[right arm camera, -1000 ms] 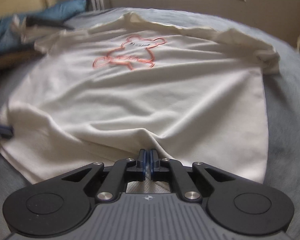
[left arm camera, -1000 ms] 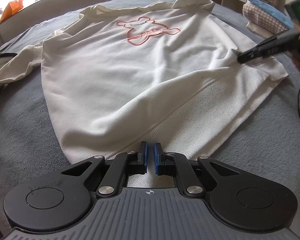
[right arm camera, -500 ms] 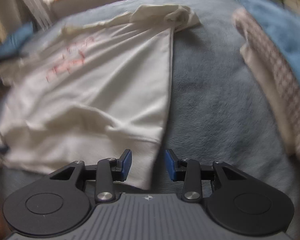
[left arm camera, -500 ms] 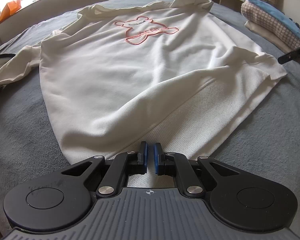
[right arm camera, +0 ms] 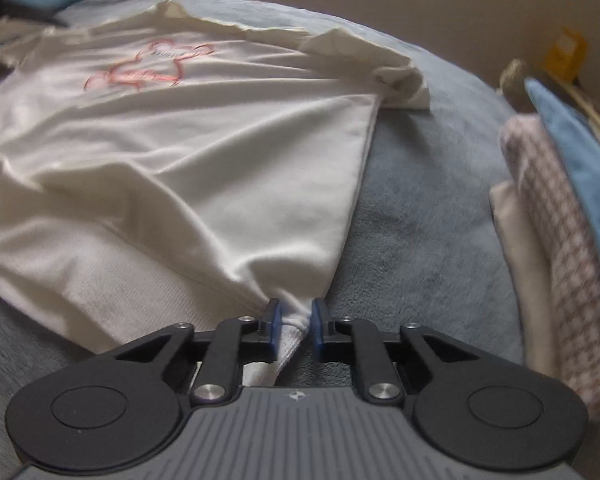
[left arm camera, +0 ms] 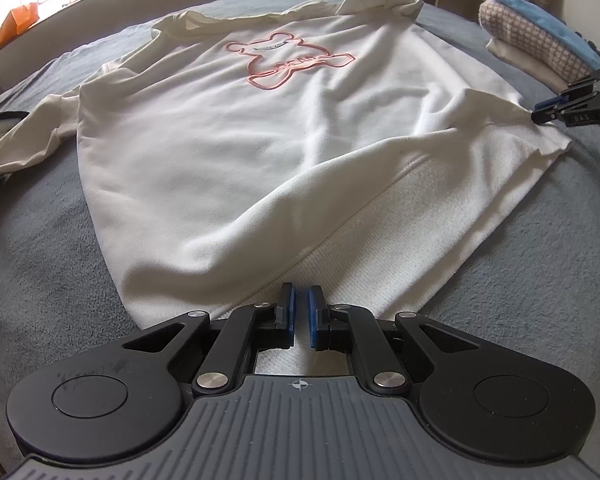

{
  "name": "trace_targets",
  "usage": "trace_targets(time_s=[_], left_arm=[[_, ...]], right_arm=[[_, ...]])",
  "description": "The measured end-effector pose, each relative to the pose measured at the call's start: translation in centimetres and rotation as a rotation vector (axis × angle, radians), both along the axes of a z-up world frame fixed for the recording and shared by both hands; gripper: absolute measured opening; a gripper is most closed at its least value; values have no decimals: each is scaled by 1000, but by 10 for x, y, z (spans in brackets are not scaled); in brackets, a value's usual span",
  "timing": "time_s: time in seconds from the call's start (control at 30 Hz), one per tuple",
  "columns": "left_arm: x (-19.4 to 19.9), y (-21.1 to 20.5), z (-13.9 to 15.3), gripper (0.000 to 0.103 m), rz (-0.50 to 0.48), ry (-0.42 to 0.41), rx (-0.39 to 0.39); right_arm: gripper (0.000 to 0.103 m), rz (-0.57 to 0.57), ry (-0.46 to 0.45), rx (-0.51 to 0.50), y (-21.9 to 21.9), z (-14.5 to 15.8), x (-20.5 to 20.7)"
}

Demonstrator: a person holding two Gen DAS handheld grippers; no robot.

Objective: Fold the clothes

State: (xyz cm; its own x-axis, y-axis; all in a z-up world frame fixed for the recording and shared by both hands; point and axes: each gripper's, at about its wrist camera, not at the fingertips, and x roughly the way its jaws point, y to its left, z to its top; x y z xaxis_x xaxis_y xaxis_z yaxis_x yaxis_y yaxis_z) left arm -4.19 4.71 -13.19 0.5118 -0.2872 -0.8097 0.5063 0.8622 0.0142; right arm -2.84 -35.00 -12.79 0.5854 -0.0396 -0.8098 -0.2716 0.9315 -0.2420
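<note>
The cream sweatshirt point(left arm camera: 260, 128) is lying flat on the grey bed cover point(left arm camera: 40, 240), soft and floppy, so the right gripper point(right arm camera: 293, 326) is closing on its hem corner while the left gripper point(left arm camera: 299, 316), nearly closed, is seemingly pinching the ribbed hem.

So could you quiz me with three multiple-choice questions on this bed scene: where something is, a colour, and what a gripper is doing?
1. Where is the stack of folded clothes?
A. right of the sweatshirt
B. on the sweatshirt
C. under it

2. What colour is the bear outline?
A. green
B. pink
C. black

3. What is the right gripper doing?
A. hanging open over bare blanket
B. closed on the sweatshirt's hem corner
C. holding a hanger

Answers: A, the stack sits right of the sweatshirt; B, the lines are pink; C is wrong, B: cloth bunches between the pads.
</note>
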Motion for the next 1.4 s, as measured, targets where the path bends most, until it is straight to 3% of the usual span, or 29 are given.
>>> trace_targets(time_s=[0.27, 0.33, 0.47, 0.5, 0.53, 0.57, 0.67, 0.87, 0.97, 1.2, 1.3, 1.4], left_arm=[[0, 1, 0, 6, -7, -1, 1], [0, 1, 0, 6, -6, 0, -1], [0, 1, -1, 6, -10, -3, -2], [0, 1, -1, 6, -11, -4, -2], [0, 1, 0, 6, -12, -5, -1], [0, 1, 0, 6, -13, -5, -2], [0, 2, 0, 6, -14, -3, -4], [1, 4, 0, 6, -32, -2, -7], [0, 6, 1, 6, -39, 2, -12], [-16, 19, 5, 6, -90, 11, 15], [-21, 22, 12, 6, -118, 6, 24], [-26, 12, 14, 8, -173, -19, 19]], right_arm=[[15, 162, -40, -10, 22, 22, -10], [20, 198, -22, -39, 28, 16, -8], [17, 210, 10, -75, 30, -5, 1], [16, 198, 6, -62, 28, -4, 3], [2, 183, 0, -45, 26, -3, 4], [0, 169, -5, -29, 24, -2, 6], [0, 154, -46, -40, 23, 6, 3], [0, 141, -41, -93, 22, -13, 7], [2, 98, -46, -71, 17, -11, 8], [8, -27, -35, -46, -13, 19, -16], [10, 65, -19, 11, -3, 36, -36], [20, 251, -1, 39, 32, 44, -48]])
